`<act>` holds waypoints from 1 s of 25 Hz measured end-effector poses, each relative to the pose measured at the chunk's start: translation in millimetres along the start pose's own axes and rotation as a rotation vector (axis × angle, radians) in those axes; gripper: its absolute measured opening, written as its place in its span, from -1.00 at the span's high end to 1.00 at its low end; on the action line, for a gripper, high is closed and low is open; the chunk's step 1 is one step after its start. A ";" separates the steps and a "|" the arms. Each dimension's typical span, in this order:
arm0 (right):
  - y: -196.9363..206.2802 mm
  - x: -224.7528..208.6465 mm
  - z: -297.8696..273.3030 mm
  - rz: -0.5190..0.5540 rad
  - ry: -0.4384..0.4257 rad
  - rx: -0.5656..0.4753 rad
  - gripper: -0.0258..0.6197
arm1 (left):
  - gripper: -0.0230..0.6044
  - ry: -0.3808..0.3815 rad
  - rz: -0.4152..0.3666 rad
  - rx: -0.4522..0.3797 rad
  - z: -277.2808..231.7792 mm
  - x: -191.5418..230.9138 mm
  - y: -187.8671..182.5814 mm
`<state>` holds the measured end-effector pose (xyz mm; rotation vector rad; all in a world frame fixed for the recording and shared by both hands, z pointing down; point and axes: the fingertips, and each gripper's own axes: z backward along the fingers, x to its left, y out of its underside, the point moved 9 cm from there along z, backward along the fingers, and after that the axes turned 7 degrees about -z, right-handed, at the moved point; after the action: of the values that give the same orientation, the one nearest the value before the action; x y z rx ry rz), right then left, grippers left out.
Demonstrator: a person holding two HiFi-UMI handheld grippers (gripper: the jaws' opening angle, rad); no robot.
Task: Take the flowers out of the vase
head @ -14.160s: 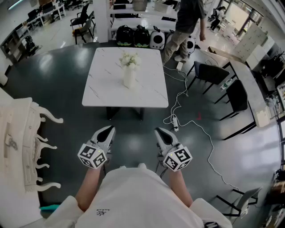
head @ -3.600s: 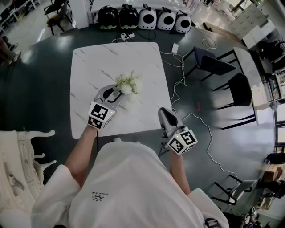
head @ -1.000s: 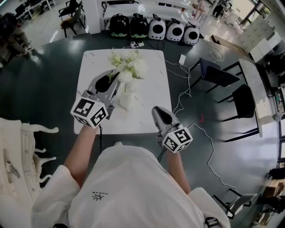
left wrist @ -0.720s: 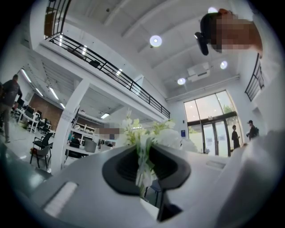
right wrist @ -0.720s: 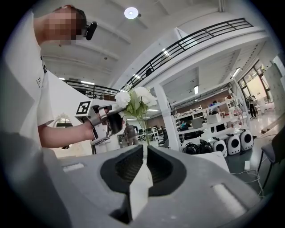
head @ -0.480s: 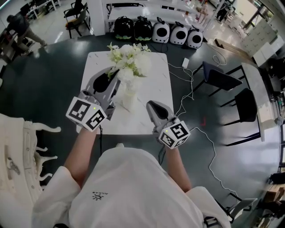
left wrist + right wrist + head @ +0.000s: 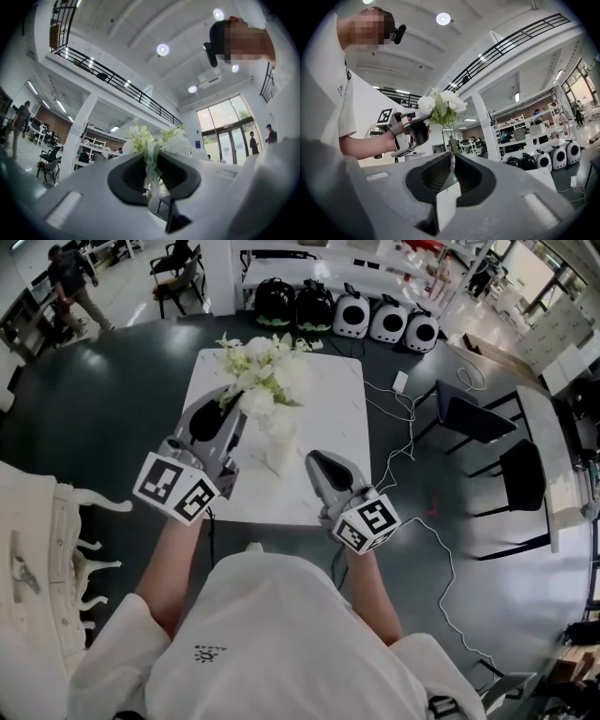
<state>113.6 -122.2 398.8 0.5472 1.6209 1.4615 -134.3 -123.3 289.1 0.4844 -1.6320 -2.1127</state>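
The flowers (image 7: 265,371) are now carried higher above the vase (image 7: 279,448) than a second ago, and the bunch is tipped a little to the vase's far left. The thin green stems are pinched in the left tongs (image 7: 231,399), whose black pads are drawn narrow around them, just up and left of the vase's mouth. Whether the stem ends are clear of the vase cannot be told.

The right tongs (image 7: 315,461) have been brought in from the near edge and are held just to the right of the vase. Contact with it cannot be made out. Their pads are closed together, and nothing is seen clamped between them. The vase is left standing upright on the counter (image 7: 342,418), as before.

Now the materials. The vase is seen as a slim, plain white cylinder. The blooms are white, rounded and ruffled, and are mixed with pale green leaves. The counter beneath the vase is a white, marble-look slab with faint grey veins and rounded corners. Both tongs are built of smooth grey shells with ribbed black pads, and each is backed by a cube of black-and-white square markers.
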 end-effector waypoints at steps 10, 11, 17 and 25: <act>14.6 13.6 -13.0 0.007 -0.037 0.022 0.84 | 0.78 -0.076 0.021 0.046 42.9 14.4 24.9; 14.6 13.1 -12.6 0.008 -0.037 0.023 0.84 | 0.78 -0.080 0.023 0.053 44.8 15.0 29.0; 11.8 10.3 -11.1 0.004 -0.026 0.023 0.84 | 0.78 -0.087 0.037 0.096 49.1 19.3 49.3; 18.2 7.9 0.0 -0.010 0.007 0.033 0.84 | 0.78 -0.101 0.066 0.145 56.4 18.8 76.0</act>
<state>105.4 -112.0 413.7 0.5518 1.6535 1.4335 -170.3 -103.6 376.4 0.3679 -1.8408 -2.0096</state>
